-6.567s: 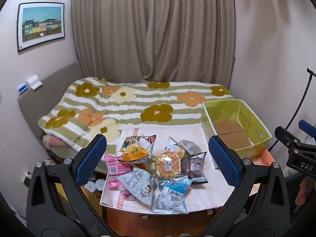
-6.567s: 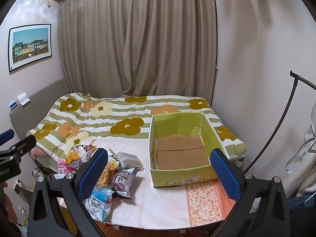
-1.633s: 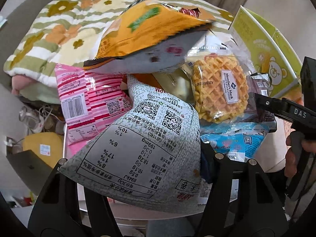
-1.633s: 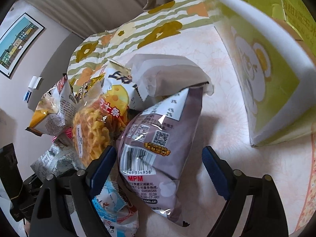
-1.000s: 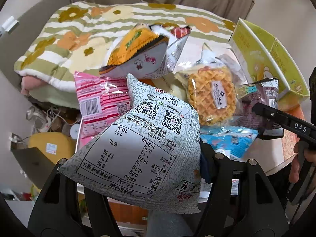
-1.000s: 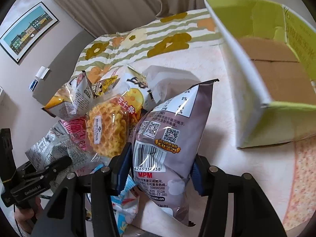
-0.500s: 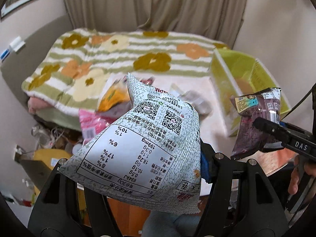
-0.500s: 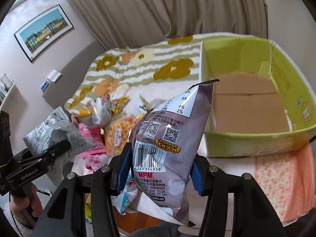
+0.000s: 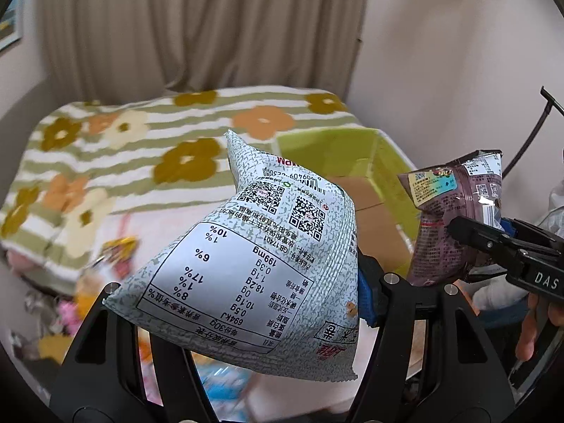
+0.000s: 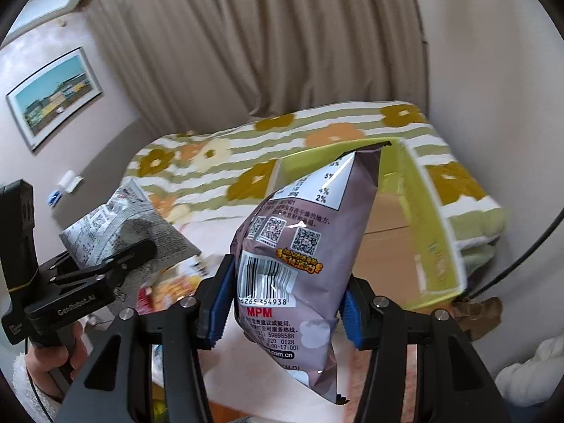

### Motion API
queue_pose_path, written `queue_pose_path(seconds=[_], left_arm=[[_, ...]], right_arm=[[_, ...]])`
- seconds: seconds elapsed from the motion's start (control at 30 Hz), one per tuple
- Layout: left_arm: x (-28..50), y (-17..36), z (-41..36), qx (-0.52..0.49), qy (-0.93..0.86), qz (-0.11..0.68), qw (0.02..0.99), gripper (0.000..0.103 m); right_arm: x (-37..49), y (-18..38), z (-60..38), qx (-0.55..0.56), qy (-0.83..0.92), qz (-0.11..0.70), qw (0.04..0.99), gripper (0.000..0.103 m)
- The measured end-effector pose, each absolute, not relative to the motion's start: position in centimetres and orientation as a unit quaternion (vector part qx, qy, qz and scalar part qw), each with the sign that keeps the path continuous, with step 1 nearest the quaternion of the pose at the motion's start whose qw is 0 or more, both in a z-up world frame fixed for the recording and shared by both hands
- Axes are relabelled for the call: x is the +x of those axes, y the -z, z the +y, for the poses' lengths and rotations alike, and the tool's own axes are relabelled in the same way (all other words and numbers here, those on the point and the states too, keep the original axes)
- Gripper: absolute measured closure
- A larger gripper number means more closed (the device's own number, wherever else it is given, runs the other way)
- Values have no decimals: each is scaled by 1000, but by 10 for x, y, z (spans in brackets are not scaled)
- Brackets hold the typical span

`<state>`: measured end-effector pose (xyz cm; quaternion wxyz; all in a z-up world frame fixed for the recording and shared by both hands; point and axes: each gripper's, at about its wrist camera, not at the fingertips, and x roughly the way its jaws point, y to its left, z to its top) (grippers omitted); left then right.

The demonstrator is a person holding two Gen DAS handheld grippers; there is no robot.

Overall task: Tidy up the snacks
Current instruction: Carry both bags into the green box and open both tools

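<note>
My left gripper (image 9: 246, 303) is shut on a grey-green speckled snack bag (image 9: 253, 264) and holds it in the air; the bag also shows in the right wrist view (image 10: 116, 232). My right gripper (image 10: 285, 303) is shut on a purple snack bag (image 10: 303, 246) and holds it up in front of the green cardboard box (image 10: 423, 211). In the left wrist view the purple bag (image 9: 454, 218) hangs at the right, beside the box (image 9: 384, 162). The box's brown floor shows bare where I can see it.
Several other snack packets (image 9: 105, 257) lie blurred on the low table at the left, below my grippers. A bed with a flowered striped blanket (image 9: 141, 148) lies behind, with curtains beyond. A black cable runs at the right (image 10: 521, 257).
Both grippers have risen further and swung right toward the green box, each carrying its bag. The pile of packets has dropped toward the lower left of the views.
</note>
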<state>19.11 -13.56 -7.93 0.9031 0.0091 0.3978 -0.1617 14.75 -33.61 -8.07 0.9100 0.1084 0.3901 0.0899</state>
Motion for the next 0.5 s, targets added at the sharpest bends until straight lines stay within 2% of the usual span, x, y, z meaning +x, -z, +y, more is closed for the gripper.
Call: queue_pose_path(seconds=[0.27,0.5], left_arm=[[270,107,-205,30,234,438,867,42],[300,143,-249,71,254,477,838,41]], right_arm=[[200,92,-376,120,-22,407,905,54],[224,110,-403,121,4,435,892,54]])
